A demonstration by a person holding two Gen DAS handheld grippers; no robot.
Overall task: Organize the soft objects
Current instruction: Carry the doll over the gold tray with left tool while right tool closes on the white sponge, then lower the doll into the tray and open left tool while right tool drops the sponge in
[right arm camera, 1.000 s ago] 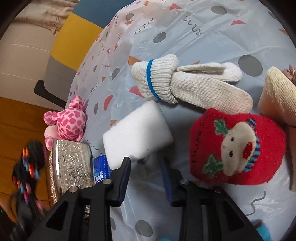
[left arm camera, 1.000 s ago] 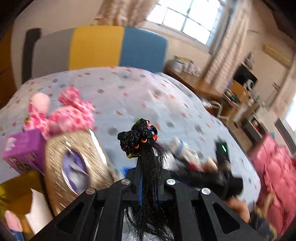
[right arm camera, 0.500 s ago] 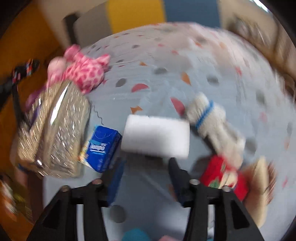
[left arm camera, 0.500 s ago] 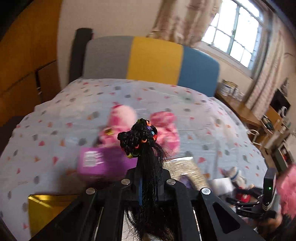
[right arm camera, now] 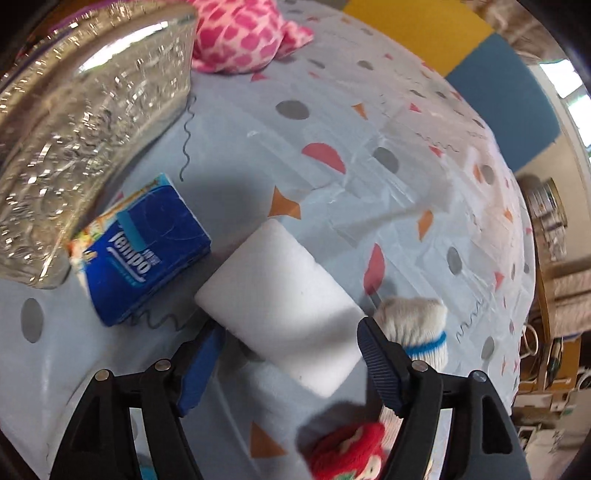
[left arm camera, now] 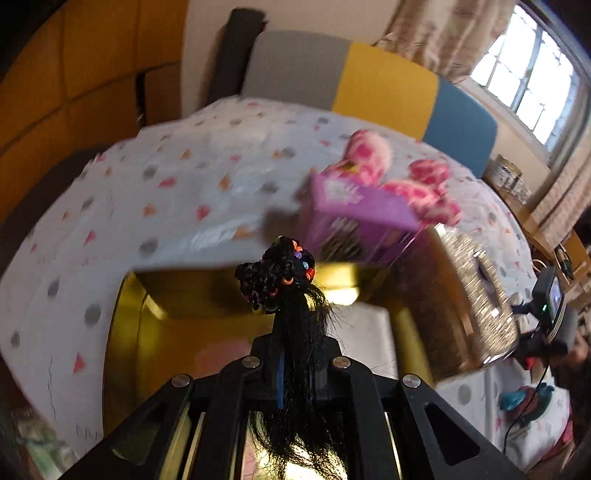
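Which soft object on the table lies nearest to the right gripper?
The white sponge block: it lies right between the opening right gripper fingers, untouched. The tissue pack and white sock lie outside them.

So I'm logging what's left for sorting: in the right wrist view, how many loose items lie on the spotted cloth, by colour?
White: 2, the sponge block and the knit glove with a blue stripe
Blue: 1, the tissue pack
Pink: 1, the spotted plush
Red: 1, the knit piece
Silver: 1, the embossed box
Total: 6
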